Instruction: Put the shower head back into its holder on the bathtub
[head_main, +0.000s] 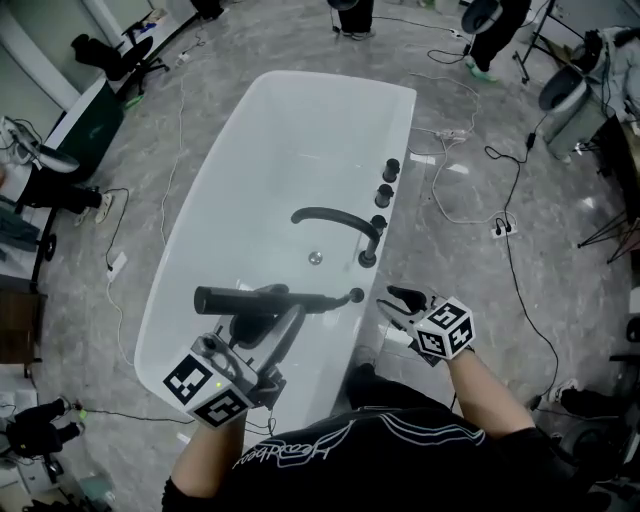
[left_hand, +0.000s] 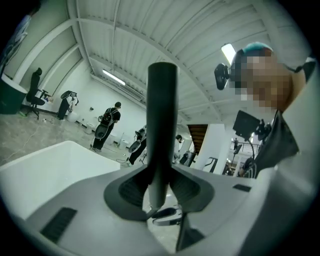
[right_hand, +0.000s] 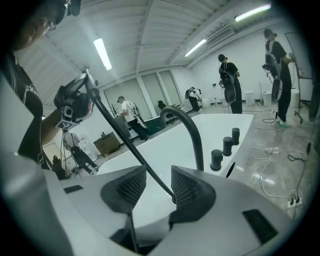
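Observation:
The black shower head (head_main: 235, 298) hangs level over the near end of the white bathtub (head_main: 300, 130). My left gripper (head_main: 268, 305) is shut on its thick barrel, which stands upright between the pads in the left gripper view (left_hand: 161, 125). Its thin stem (head_main: 325, 297) runs right to a round tip near the tub's right rim. My right gripper (head_main: 392, 305) sits at that rim, open. In the right gripper view the stem (right_hand: 120, 135) slants down between the spread pads (right_hand: 186, 187), and the left gripper (right_hand: 72, 107) shows at upper left.
A curved black spout (head_main: 340, 222) and three black knobs (head_main: 384, 193) stand on the tub's right rim, with a drain (head_main: 315, 258) in the floor of the tub. Cables (head_main: 500, 200) cross the grey floor to the right. People and chairs stand at the far end.

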